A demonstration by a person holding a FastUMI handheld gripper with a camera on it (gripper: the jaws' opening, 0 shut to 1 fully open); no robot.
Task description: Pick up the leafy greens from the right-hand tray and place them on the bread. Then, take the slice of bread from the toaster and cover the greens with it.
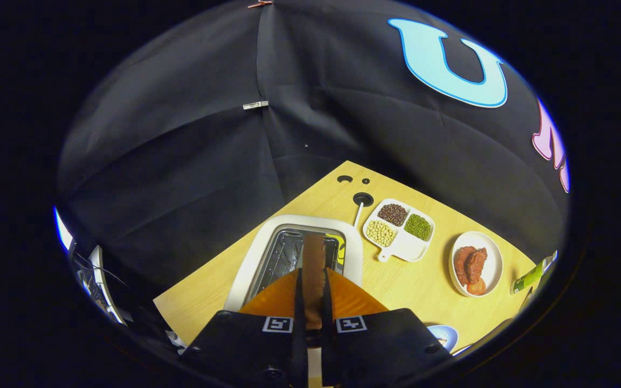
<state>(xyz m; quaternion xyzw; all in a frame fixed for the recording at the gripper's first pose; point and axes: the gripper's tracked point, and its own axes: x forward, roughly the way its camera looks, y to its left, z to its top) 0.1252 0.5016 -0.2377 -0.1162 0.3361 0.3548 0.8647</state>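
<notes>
Gripper view puts us looking down along our claw (pixel 313 293), whose two fingers (pixel 343 299) are drawn in close and press on either side of a brown slice of bread (pixel 314 264) held on edge between them. The slice stands up from between the fingers and reaches forward over the toaster (pixel 251 264), so we see its thin crust edge running away from us. Whether its far end is touching the toaster's slots or sits just above them we cannot tell.

The toaster lies directly ahead of the fingers, a pale-rimmed body with a dark, wire-lined opening, resting on the light wooden table (pixel 413 285). A bit of yellow shows inside the opening on the right of the slice.

To the right of the toaster and a little farther off sits a white divided dish (pixel 407 249) with three compartments of small beans: dark ones at the far side, green ones on the right, pale ones on the left. Farther right, a round white plate (pixel 491 264) carries reddish-brown food with an orange piece at its near rim. Near the right finger we see part of a blue-edged plate (pixel 445 335). Beyond the round plate, at the table's right edge, a green item (pixel 529 279) is too distorted to identify.
</notes>
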